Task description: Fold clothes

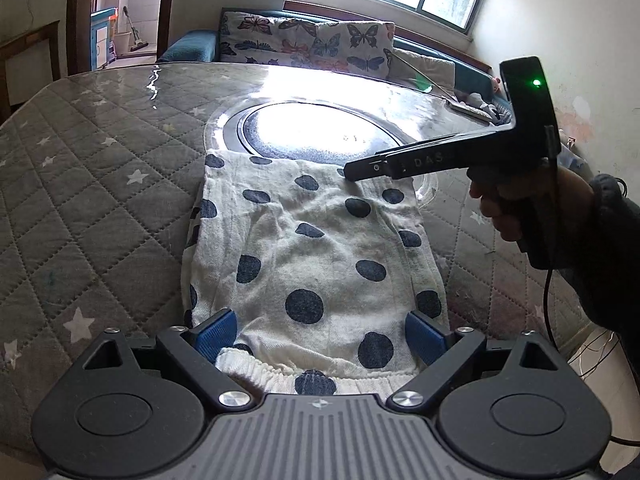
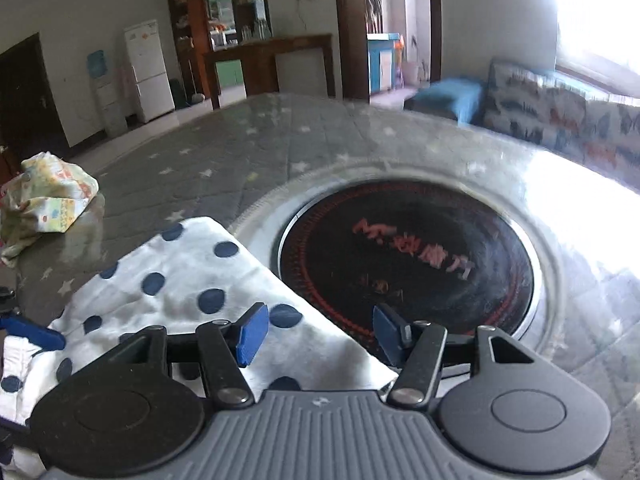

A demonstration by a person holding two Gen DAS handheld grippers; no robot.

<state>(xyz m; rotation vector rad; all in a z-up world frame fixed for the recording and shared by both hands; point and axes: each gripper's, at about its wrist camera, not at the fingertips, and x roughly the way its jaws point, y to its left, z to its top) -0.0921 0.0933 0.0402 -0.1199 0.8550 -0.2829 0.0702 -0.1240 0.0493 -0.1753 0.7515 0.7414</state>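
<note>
A white garment with dark blue dots (image 1: pixel 312 256) lies folded lengthwise on the table; its ribbed waistband (image 1: pixel 280 376) is nearest me. My left gripper (image 1: pixel 320 336) is open, its blue pads to either side of the waistband end, holding nothing. My right gripper (image 1: pixel 352 174) shows from the side, its tip at the garment's far edge. In the right wrist view the right gripper (image 2: pixel 318 330) is open and empty above the far corner of the dotted garment (image 2: pixel 192 280).
The table has a grey quilted star cover (image 1: pixel 80 184) under glass and a round black cooktop (image 2: pixel 404 256) in its middle. A crumpled yellowish patterned cloth (image 2: pixel 44 200) lies at the table's far left. A butterfly cushion (image 1: pixel 304 44) and sofa stand behind.
</note>
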